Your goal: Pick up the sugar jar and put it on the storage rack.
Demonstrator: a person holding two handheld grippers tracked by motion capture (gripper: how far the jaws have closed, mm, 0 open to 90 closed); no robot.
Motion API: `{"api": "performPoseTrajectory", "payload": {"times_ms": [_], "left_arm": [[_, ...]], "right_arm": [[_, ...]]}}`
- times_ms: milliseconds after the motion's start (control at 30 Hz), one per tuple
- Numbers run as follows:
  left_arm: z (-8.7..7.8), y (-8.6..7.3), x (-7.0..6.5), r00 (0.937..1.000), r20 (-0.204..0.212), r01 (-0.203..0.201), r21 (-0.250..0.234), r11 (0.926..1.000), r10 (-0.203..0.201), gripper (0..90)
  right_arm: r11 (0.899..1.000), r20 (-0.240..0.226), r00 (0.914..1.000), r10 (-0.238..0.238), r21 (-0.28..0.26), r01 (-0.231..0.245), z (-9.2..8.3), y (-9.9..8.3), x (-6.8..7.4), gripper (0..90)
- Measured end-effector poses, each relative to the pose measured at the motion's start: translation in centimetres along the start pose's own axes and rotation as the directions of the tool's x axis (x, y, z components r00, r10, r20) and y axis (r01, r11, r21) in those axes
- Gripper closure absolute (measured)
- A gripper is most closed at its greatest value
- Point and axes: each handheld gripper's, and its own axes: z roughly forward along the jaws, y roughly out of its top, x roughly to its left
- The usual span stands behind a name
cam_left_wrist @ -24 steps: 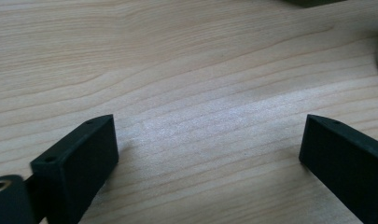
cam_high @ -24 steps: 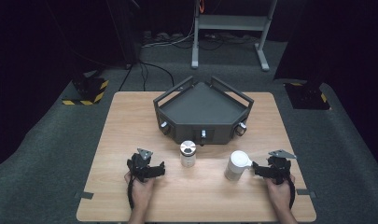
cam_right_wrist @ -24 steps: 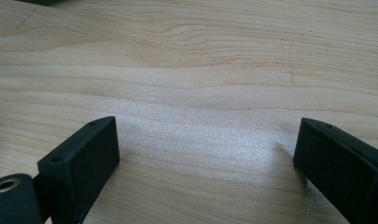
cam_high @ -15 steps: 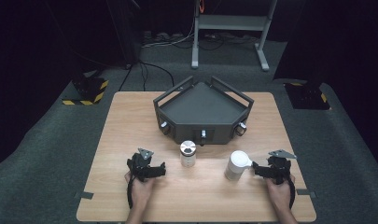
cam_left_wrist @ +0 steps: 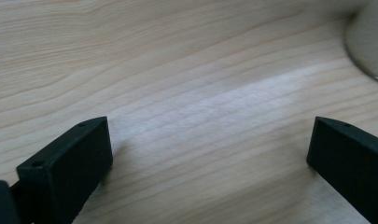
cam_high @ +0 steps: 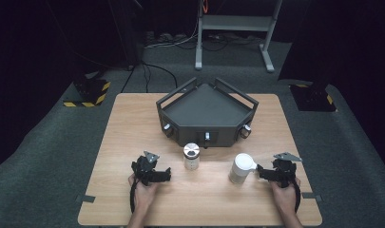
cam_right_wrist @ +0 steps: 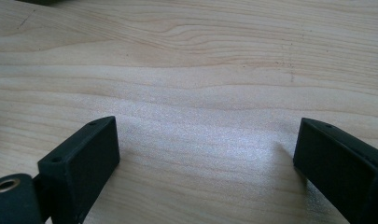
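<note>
LEFT: left gripper (cam_high: 165,176) rests on table (cam_high: 133,128), jaws spread wide, nothing between; glass jar (cam_high: 191,156) just ahead of the tips, metal lid on, contents not discernible | RIGHT: right gripper (cam_high: 259,172) released, empty; white bottle (cam_high: 241,167) just off its tips, probably staged for pickup | BEYOND: dark box (cam_high: 206,113), closed.

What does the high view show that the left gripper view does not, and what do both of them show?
The high view alone gives the dark angular box, the white cup and the right hand-held gripper. The left gripper view alone gives wood grain up close between the open jaws of the left hand-held gripper. Both share the wooden table; the pale rounded edge at the close view's right may be the metal-lidded jar, though I cannot be sure.
</note>
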Motion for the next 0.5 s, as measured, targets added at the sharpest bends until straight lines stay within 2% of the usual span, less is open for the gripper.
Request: {"api": "performPoseTrajectory", "payload": {"times_ms": [133,233,333,467,500], "left_arm": [[0.0,0.2,-0.7,0.9982,0.046,-0.039,-0.007,0.9992,0.039,0.1],[-0.1,0.4,-1.0,0.9962,0.067,-0.054,-0.017,0.9984,0.055,0.1],[-0.1,1.0,-1.7,0.9896,0.110,-0.090,-0.030,0.9955,0.093,0.1],[0.2,1.9,-2.3,0.9815,0.154,-0.112,-0.025,0.9934,0.114,0.1],[2.1,-1.4,-5.3,0.9620,0.188,0.238,-0.217,0.9468,-0.199,0.1]], "right_arm": [[1.000,0.000,1.0000,0.000,0.001,0.000,0.0,0.0,0.0,6.6],[1.000,0.000,1.0000,0.000,0.000,0.000,0.0,0.0,0.0,6.6],[1.000,0.000,1.0000,0.000,0.000,0.000,0.0,0.0,0.0,6.6],[1.000,0.000,1.0000,0.000,0.001,0.000,0.0,0.0,0.0,6.6],[1.000,0.000,1.0000,0.000,0.000,0.000,0.0,0.0,0.0,6.6]]}}
